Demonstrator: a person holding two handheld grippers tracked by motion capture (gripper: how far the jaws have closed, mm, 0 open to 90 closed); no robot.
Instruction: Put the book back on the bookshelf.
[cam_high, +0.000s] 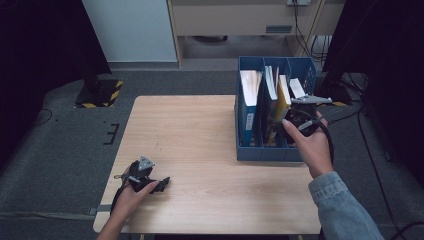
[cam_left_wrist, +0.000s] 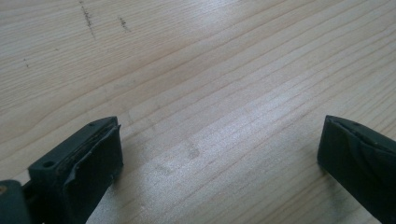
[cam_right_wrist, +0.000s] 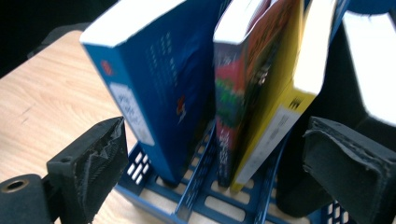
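Right gripper (cam_right_wrist: 215, 172), jaws released, faces upright blue, red-green and yellow books (cam_right_wrist: 261, 93) in blue rack (cam_right_wrist: 205, 205).

I see a faded denim sleeve (cam_high: 345, 210) on my right arm; the left forearm is bare. Both grippers are black: the left gripper (cam_high: 162, 184) has a grey three-cornered plate, the right gripper (cam_high: 300, 117) a black cable. Up close, the jaw pads look worn, with small screw holes.

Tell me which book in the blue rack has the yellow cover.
The yellow book leans in the rack's middle slot, against the red and green book. The blue book stands apart in the slot beside them; a white-edged one stands on the other side.
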